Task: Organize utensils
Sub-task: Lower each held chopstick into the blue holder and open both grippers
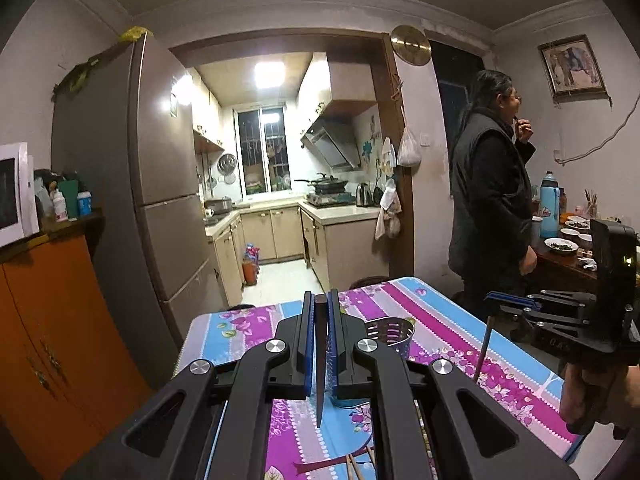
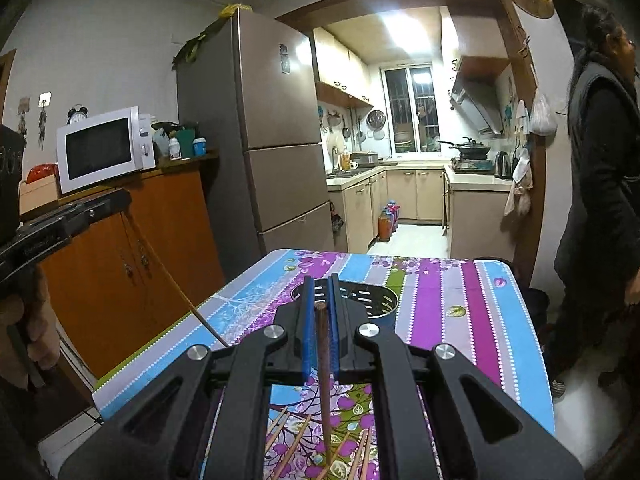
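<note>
A table (image 2: 472, 304) under a striped, flowered cloth filled the lower part of both views; on it stood a perforated metal utensil holder (image 2: 374, 300), upright and open at the top, with nothing visible inside it from either camera; nearer the person, loose chopsticks (image 2: 298, 442) lay scattered on the cloth, still to be gathered. The left gripper (image 1: 320, 340) was raised above the table with its blue-padded jaws pressed together on a dark chopstick (image 1: 320, 364), which hung point down between them; the right gripper (image 2: 320, 332) was likewise pinching a second dark chopstick (image 2: 322, 364) that slanted down toward the loose ones below. In the left view the holder (image 1: 390, 336) sat just beyond and to the right of the left gripper; in the right view it sat straight ahead, partly hidden behind the fingertips. The step in hand appeared to be the carrying stage: each claw had one stick lifted clear of the cloth, neither yet over the holder's mouth. The next move would likely call for bringing one tip over the rim, tilting the stick near upright so it cleared the perforated wall, lowering it inside and only then parting the jaws; taking the two in turn would keep the grippers from crowding each other over the narrow opening.
</note>
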The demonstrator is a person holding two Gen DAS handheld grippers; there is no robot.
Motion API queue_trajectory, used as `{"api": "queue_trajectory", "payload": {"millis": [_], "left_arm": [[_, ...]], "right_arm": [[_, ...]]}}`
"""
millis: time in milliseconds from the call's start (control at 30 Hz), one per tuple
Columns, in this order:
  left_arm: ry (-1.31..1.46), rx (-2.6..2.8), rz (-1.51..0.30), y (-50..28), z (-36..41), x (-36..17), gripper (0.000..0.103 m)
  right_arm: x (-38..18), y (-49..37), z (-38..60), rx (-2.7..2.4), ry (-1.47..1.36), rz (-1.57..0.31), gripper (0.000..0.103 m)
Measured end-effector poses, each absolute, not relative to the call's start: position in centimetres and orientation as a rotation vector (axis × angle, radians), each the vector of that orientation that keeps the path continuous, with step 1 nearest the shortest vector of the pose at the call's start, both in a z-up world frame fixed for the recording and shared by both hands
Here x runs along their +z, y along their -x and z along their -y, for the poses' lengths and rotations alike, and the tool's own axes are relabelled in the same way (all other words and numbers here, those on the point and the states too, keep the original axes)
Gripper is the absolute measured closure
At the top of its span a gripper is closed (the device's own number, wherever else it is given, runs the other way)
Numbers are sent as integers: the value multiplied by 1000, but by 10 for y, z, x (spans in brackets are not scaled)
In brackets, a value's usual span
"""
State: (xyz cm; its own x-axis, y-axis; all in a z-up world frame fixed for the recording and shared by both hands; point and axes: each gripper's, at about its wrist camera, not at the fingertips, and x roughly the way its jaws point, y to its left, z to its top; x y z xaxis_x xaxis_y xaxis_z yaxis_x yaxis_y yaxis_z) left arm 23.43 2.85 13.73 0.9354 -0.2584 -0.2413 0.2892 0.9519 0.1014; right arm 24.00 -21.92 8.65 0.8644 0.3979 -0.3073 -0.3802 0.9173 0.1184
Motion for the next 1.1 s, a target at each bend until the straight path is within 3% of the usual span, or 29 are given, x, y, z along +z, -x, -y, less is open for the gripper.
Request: {"api": "queue_trajectory", "payload": {"millis": [500, 1100], "left_arm": [[-123, -330, -373, -281, -7, 156, 96], [-75, -329, -413, -316, 3, 175, 95]], "right_arm": [[122, -282, 214, 360, 4, -312, 98], [166, -305, 221, 332, -29, -269, 98]]}}
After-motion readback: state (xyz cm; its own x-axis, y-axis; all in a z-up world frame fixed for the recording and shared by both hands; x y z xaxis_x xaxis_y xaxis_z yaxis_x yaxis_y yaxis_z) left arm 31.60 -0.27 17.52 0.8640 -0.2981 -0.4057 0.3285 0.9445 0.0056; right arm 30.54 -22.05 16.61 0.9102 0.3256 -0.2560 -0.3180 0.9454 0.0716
